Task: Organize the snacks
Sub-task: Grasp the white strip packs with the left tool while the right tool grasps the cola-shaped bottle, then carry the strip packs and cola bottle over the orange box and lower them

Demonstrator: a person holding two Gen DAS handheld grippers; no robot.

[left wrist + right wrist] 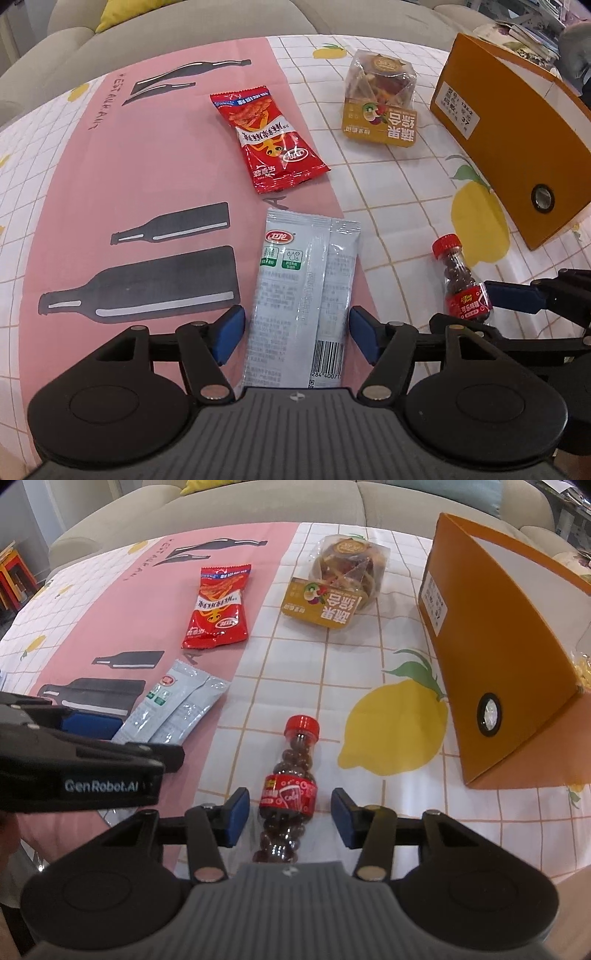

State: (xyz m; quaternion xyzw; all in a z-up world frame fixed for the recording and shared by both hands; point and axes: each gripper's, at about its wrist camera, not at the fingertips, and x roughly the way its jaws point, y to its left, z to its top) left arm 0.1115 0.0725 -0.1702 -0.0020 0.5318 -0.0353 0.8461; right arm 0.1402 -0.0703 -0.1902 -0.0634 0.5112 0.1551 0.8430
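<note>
A grey-white snack packet [301, 302] lies flat between the open fingers of my left gripper [297, 334]; the blue pads stand just beside its edges. The packet also shows in the right wrist view [173, 709]. A small candy bottle with a red cap [290, 790] lies between the open fingers of my right gripper [290, 818], with a gap on each side. The bottle also shows in the left wrist view [463, 282]. A red snack bag [267, 138] and a clear dried-fruit pack with a yellow label [380, 99] lie farther back.
An orange box [513, 136] lies on its side at the right, open side facing away; it also shows in the right wrist view [498, 642]. The table wears a lemon-print grid cloth [399, 720] with a pink bottle-print mat [122, 177]. A grey sofa [184, 22] stands behind.
</note>
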